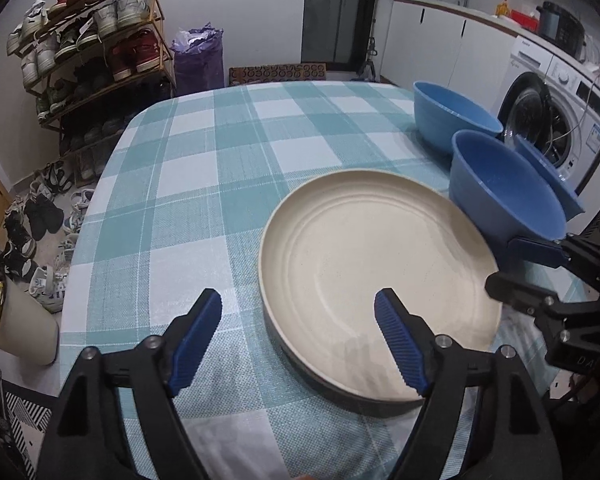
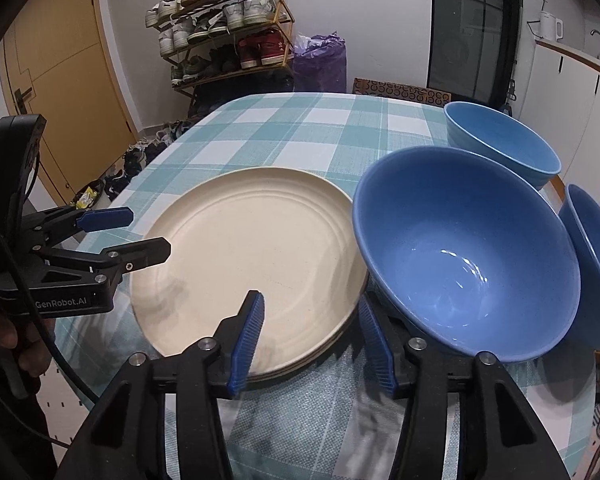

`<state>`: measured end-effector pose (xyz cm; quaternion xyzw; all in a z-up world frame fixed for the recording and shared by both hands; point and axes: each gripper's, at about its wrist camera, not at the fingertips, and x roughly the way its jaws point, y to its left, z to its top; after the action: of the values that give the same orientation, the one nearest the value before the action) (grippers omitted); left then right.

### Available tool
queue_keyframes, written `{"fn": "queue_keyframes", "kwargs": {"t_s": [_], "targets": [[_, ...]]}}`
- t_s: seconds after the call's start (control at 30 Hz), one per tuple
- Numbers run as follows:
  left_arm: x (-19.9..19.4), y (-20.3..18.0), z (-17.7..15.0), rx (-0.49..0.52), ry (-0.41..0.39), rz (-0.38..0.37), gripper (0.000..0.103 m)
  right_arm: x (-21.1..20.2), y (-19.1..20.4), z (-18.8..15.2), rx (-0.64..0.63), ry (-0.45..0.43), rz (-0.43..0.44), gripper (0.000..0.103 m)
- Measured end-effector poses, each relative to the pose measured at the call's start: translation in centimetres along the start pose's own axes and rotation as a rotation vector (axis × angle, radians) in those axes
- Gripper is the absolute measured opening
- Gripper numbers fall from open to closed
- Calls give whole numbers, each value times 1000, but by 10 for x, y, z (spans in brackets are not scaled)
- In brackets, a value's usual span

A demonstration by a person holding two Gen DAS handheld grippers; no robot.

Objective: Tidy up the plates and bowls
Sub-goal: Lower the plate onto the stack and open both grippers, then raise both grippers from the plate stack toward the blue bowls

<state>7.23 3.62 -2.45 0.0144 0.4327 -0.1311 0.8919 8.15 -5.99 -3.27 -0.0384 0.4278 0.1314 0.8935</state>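
Risk first: tilted blue ceramic bowl point(image 2: 466, 256) leaning toward the right gripper point(image 2: 314, 340), near rim low, resting against the edge of the cream round plate stack point(image 2: 252, 248). Likely to rock or slide off toward the counter's right edge, with 2 more blue bowls crowded there: 1 point(image 2: 504, 140) at the far right corner, 1 point(image 2: 592, 268) hanging close to the right edge. Could knock either over the side if nudged.

Right gripper's jaws apart, clamped on nothing; right pad tucked under the tilted bowl's near rim, left pad over the plate stack's near edge. Contact with the bowl hard to tell.

Left gripper point(image 1: 298, 344) angled steeply down over the near edge of the checked teal tablecloth counter point(image 1: 188, 184), jaws wide apart and empty, right pad above the plate stack's near-left rim, left pad over bare cloth. Any drag across the cloth could shift the stack and tip the leaning bowl.

Plate stack near the counter's middle, toward the near edge.
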Motion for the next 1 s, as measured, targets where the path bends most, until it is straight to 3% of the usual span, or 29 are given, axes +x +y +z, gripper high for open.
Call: {"fn": "queue_keyframes", "kwargs": {"t_s": [0.13,0.27,0.43,0.67,1.0], "targets": [[-13,0,3,-21,-53,-20,98,-7,4,3,0,-14,49,72],[-20,3,6,-49,-74,-62,99,-15,11,4,-27,-29,63,85],[-31,1,11,-70,-126,-41,103,-31,14,11,-37,-51,92,96],[-44,-5,16,-105,-186,-22,103,-61,3,18,-52,-112,91,101],[-49,-27,23,-98,-212,16,103,-97,-48,22,25,-201,84,102]]}}
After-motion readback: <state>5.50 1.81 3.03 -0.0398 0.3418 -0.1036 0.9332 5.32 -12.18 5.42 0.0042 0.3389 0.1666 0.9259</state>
